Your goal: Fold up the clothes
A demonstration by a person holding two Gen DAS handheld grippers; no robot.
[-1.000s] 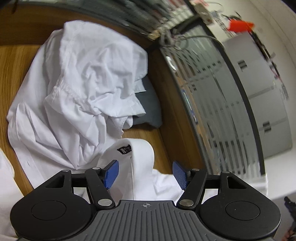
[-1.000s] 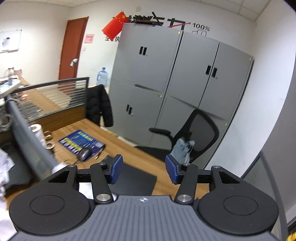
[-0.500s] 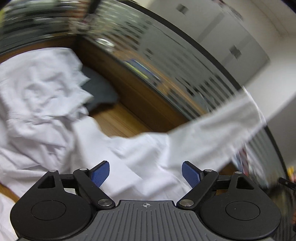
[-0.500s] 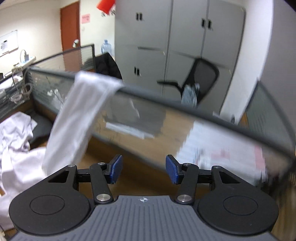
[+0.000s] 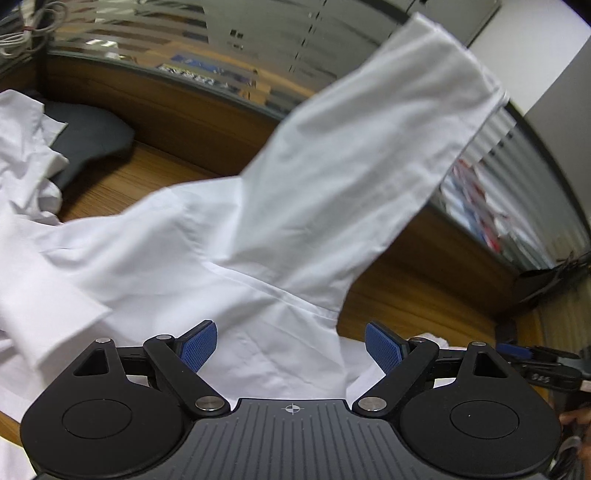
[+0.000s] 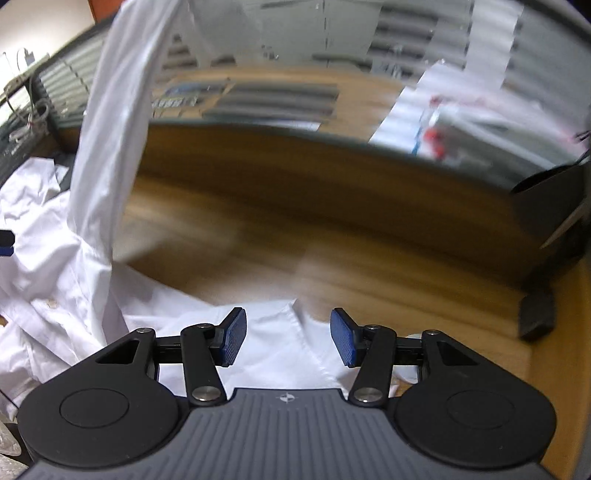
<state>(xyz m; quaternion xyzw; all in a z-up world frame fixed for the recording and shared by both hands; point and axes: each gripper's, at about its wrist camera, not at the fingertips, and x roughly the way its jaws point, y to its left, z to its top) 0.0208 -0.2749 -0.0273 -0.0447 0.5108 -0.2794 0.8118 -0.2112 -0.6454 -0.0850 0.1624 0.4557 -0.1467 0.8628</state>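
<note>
A white shirt (image 5: 229,258) lies spread on the wooden desk (image 6: 332,266). One sleeve (image 5: 369,155) runs up and drapes over the glass partition; in the right wrist view this sleeve (image 6: 110,129) hangs at the left. My left gripper (image 5: 291,347) is open just above the shirt near the sleeve seam, nothing between its pads. My right gripper (image 6: 288,341) is open over a flat edge of the shirt (image 6: 280,332), gripping nothing. The right gripper (image 5: 535,365) also shows at the right edge of the left wrist view.
Crumpled white clothes (image 5: 22,155) and a dark grey garment (image 5: 92,136) lie at the far left of the desk. A striped glass partition (image 5: 221,48) on a wooden wall bounds the desk behind. Cables (image 5: 22,26) hang top left. A dark block (image 6: 535,310) stands at the right.
My left gripper swung right from the collar and clothes pile to the shoulder and sleeve, and its jaws widened. My right gripper dropped from facing the room to just above the desk and shirt.
</note>
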